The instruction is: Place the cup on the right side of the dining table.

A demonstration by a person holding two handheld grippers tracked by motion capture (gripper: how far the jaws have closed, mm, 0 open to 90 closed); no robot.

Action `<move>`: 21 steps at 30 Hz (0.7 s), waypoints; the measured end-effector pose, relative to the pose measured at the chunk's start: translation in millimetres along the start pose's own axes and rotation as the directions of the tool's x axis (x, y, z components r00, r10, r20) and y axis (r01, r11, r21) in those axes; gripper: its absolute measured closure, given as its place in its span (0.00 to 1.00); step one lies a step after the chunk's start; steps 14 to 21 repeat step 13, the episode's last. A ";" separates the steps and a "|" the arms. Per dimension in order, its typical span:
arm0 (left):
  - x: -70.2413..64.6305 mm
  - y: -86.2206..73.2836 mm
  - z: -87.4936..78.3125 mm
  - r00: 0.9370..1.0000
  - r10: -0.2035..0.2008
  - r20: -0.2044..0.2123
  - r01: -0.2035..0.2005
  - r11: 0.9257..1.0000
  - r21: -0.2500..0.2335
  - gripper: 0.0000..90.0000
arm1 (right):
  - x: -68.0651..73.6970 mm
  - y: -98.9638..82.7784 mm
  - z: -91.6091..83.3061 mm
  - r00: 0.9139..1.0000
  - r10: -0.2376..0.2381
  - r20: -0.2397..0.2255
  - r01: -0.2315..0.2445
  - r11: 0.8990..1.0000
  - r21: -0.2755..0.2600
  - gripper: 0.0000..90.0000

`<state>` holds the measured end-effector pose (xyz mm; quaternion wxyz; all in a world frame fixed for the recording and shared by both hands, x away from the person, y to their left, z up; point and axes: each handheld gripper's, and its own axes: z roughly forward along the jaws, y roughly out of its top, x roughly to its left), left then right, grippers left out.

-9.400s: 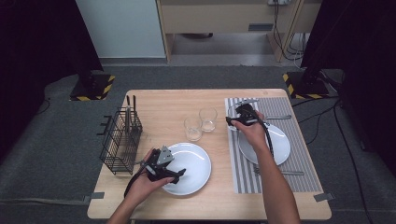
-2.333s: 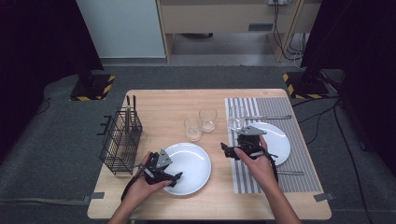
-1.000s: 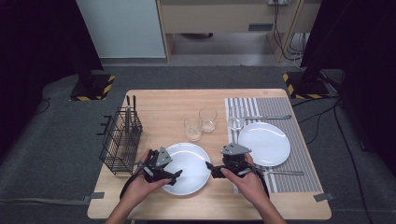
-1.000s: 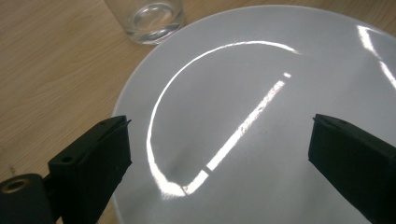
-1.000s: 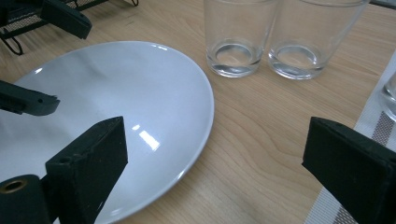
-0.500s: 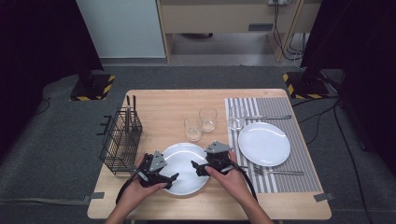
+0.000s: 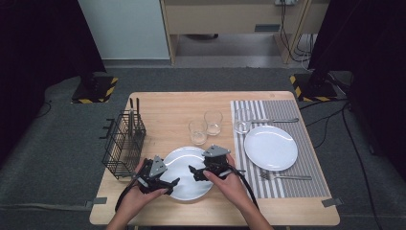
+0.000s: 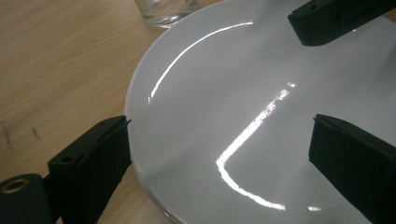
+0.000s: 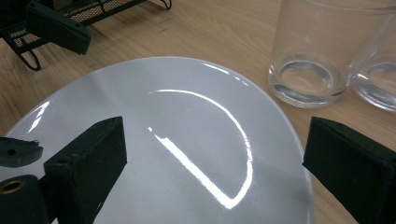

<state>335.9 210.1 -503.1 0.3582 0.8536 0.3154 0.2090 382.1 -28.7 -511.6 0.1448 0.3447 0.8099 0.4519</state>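
A white plate [image 7: 184, 173] lies on the wooden table near the front edge, left of centre. My left gripper [image 7: 165, 183] stands open at its left rim; in the left gripper view [image 8: 219, 135] one jaw is off the rim over the wood and the other over the plate [image 8: 243, 102]. My right gripper [image 7: 197, 173] is open at the plate's right side. The right gripper view [image 9: 219, 135] has both jaws spread low above the plate [image 9: 187, 154]. Neither gripper holds anything.
Two empty glasses [image 7: 197, 132] [image 7: 213, 122] stand just behind the plate, close to my right gripper [image 9: 322, 51]. A black wire basket [image 7: 123, 143] sits at the left. The striped placemat [image 7: 311, 158] carries a second plate [image 7: 270, 147], a glass [image 7: 242, 120] and a fork [image 7: 285, 177].
My right gripper left the placemat and travelled left to the near plate's right side. A glass now stands on the placemat. The left gripper stayed at the plate's left rim.
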 end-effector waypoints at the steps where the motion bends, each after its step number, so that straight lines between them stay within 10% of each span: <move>1: 0.5 -0.3 -0.4 1.000 0.001 -0.001 -0.001 1.000 0.000 0.05 | 1.7 0.5 1.5 1.000 -0.003 0.001 0.003 1.000 0.005 0.07; 21: 5.2 -1.0 -2.5 1.000 -0.002 -0.007 0.002 1.000 -0.003 0.05 | 9.3 -1.9 5.5 1.000 -0.025 -0.019 0.025 0.999 0.038 0.07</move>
